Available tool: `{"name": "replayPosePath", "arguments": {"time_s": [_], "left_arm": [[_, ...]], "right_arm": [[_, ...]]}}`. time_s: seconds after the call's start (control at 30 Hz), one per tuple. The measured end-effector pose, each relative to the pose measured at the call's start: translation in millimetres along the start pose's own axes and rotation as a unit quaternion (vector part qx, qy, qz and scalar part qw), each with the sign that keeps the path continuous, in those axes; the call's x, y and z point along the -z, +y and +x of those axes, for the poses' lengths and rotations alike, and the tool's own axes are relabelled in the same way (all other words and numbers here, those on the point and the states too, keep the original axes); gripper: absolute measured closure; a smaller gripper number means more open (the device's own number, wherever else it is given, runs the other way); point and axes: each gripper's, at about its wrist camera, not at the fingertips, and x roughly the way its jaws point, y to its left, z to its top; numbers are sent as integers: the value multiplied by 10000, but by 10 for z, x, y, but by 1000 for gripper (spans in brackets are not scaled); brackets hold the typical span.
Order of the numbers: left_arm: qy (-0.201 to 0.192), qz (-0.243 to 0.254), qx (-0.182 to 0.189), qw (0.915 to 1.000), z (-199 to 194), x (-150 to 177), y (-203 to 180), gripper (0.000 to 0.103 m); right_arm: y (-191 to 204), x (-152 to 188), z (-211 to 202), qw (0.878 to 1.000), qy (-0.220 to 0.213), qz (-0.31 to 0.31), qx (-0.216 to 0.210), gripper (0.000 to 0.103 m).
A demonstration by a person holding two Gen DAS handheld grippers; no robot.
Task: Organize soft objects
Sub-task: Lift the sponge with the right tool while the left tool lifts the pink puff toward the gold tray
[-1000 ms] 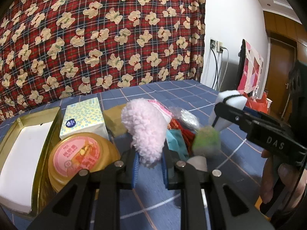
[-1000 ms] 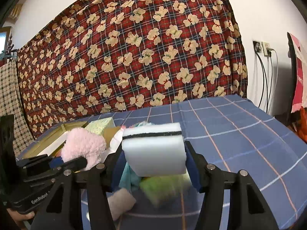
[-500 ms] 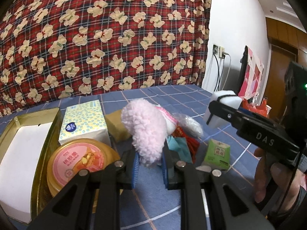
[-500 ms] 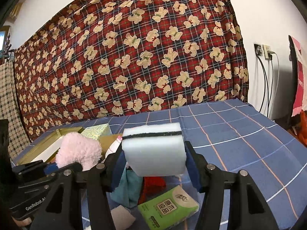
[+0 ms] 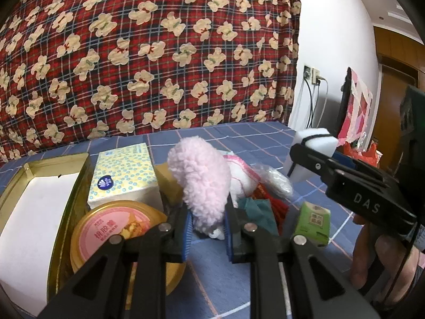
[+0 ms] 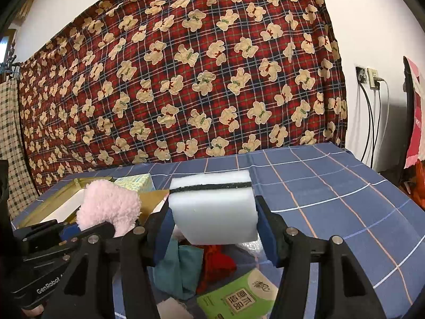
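- Fluff (image 5: 202, 183) clamped in left gripper (image 5: 207, 228), low centre of the left view, blue pads squeezing its lower end, rest bulging up above the jaws.
- Same fluff at left of the right view (image 6: 109, 207), beside the sponge.
- Sponge (image 6: 213, 210) gripped in right gripper (image 6: 213, 235), dead centre of the right view, white block with a dark stripe near the top, pads pressed on both sides, raised clear of the cloth.
- Seen again at right in the left view (image 5: 312, 146), poking out beyond black fingers, a hand (image 5: 372, 260) at the lower right edge.
- Below the sponge, a pile on the blue tablecloth (image 6: 332, 194): teal cloth (image 6: 178, 271), red bundle (image 6: 216, 263), green pack (image 6: 239, 295) at bottom centre.
- Left side of the left view: gold tin (image 5: 66, 159) with white lining, tissue box (image 5: 124, 175) just right of it, round tub (image 5: 114, 236) in front, pink lid up.
- Bear-print plaid (image 5: 148, 53) across the top of both views.
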Motion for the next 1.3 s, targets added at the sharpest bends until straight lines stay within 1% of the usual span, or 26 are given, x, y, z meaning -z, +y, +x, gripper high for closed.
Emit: {"name": "replayPosePath", "arguments": {"time_s": [0.17, 0.3, 0.47, 0.57, 0.7, 0.93, 0.97, 1.13, 1.3], "left_arm": [[182, -152, 32, 9997, 88, -9, 64, 85], [79, -80, 4, 9999, 82, -25, 46, 85], [42, -118, -31, 9999, 115, -55, 82, 85], [-26, -109, -74, 9999, 107, -61, 98, 85], [-139, -135, -122, 9997, 94, -80, 137, 85], [-482, -104, -210, 9986, 4, -96, 148, 85], [-525, -86, -228, 9983, -7, -97, 144, 85], [-634, 16, -322, 9975, -12, -112, 122, 85], [-674, -18, -417, 9969, 7, -128, 156, 85]], "right_arm": [[38, -21, 73, 10000, -17, 9, 43, 43], [71, -37, 128, 10000, -27, -29, 83, 43], [114, -72, 245, 9999, -69, -28, 145, 43], [137, -59, 245, 9997, -140, -37, 174, 43], [171, -55, 216, 9990, -372, -70, 254, 43], [158, -55, 190, 9983, -471, -18, 338, 43], [157, -55, 192, 9978, -560, 16, 358, 43], [167, -58, 206, 9978, -543, -31, 373, 43], [196, -71, 231, 9977, -541, -94, 389, 43]]}}
